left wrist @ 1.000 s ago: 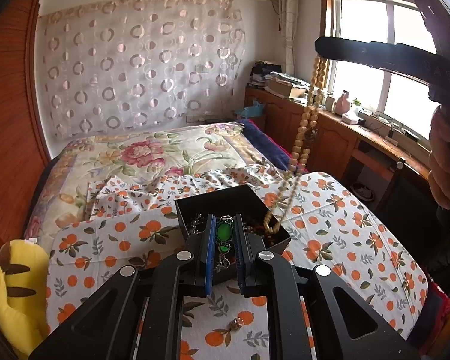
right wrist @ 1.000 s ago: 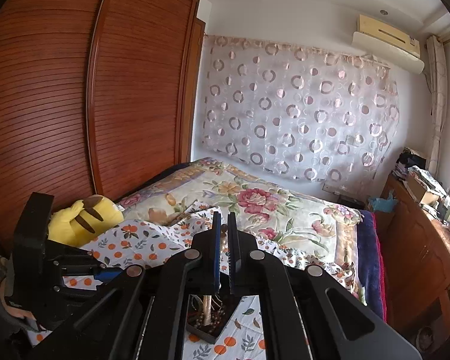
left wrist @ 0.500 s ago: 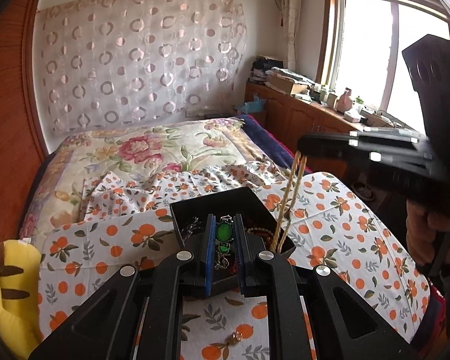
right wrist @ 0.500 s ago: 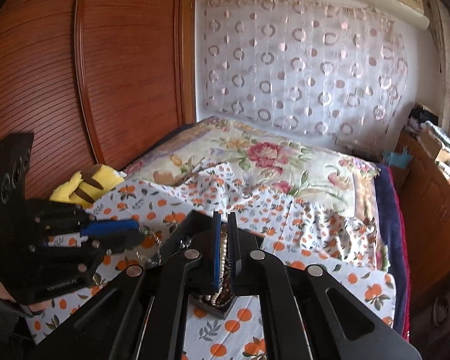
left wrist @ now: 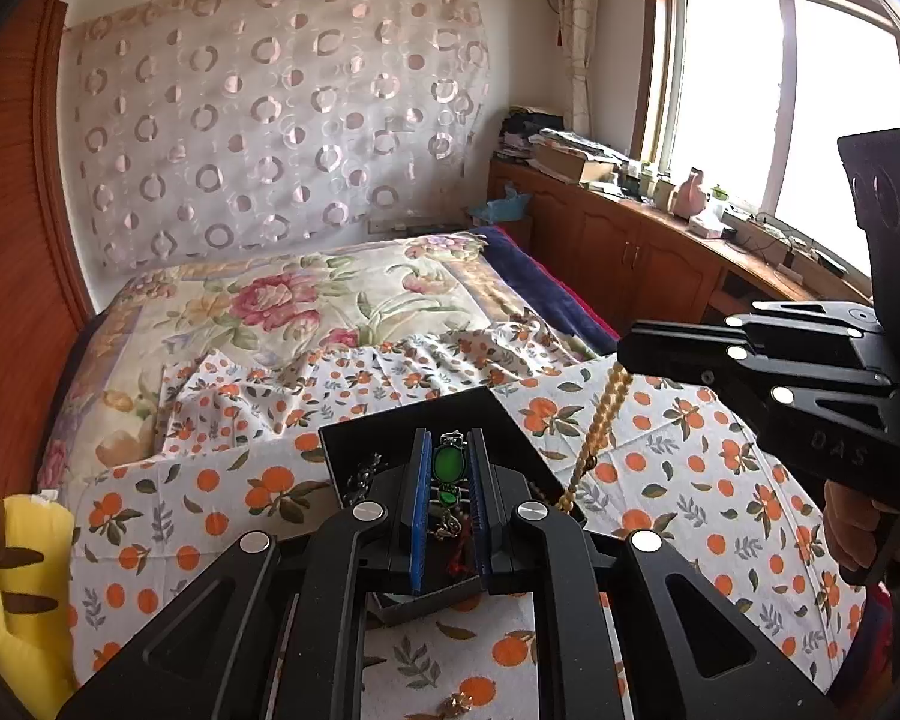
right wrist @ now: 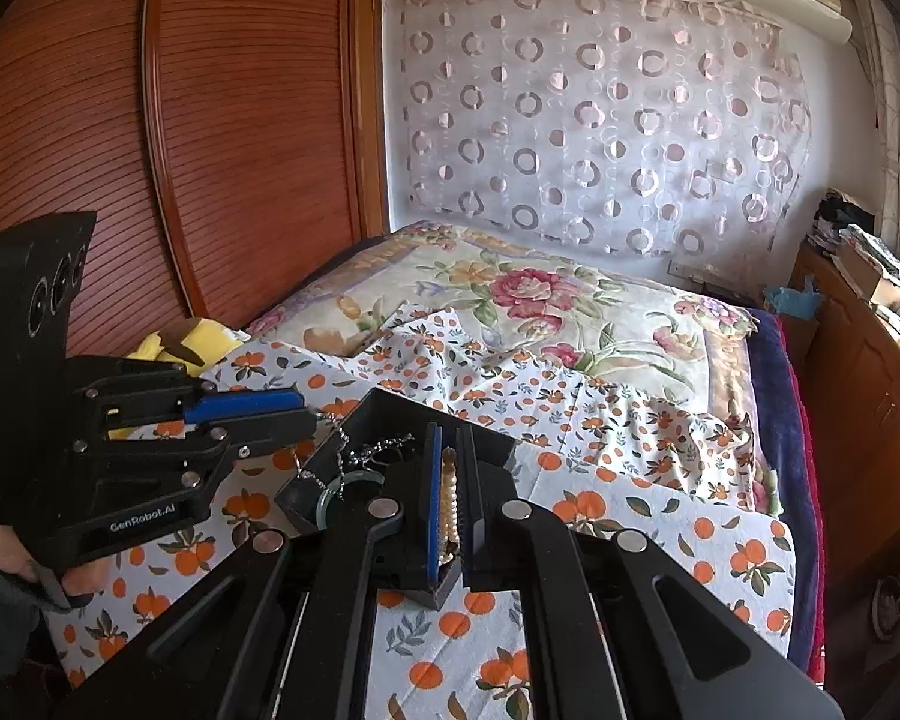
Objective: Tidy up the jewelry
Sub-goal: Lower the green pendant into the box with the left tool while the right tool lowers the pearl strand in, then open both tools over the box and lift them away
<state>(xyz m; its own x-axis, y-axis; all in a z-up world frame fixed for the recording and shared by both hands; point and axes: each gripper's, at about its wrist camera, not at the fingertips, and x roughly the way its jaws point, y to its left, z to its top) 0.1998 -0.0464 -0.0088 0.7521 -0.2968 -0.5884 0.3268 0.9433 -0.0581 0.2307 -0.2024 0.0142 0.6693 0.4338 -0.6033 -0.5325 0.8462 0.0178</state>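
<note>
Lettering "GenRobot.AI" on left gripper [right wrist: 315, 414], clamping green pendant [left wrist: 448, 465] | right gripper [right wrist: 448, 489] pinching bead strand [left wrist: 594, 438], "DAS", seemingly partial.

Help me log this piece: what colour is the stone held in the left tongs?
Bright green stone, best seen in the left wrist view.

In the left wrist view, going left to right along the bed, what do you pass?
Yellow plush toy → black jewelry box → green pendant held in the left gripper → beaded necklace hanging into the box → right gripper gripping it → the hand that holds that gripper.
</note>
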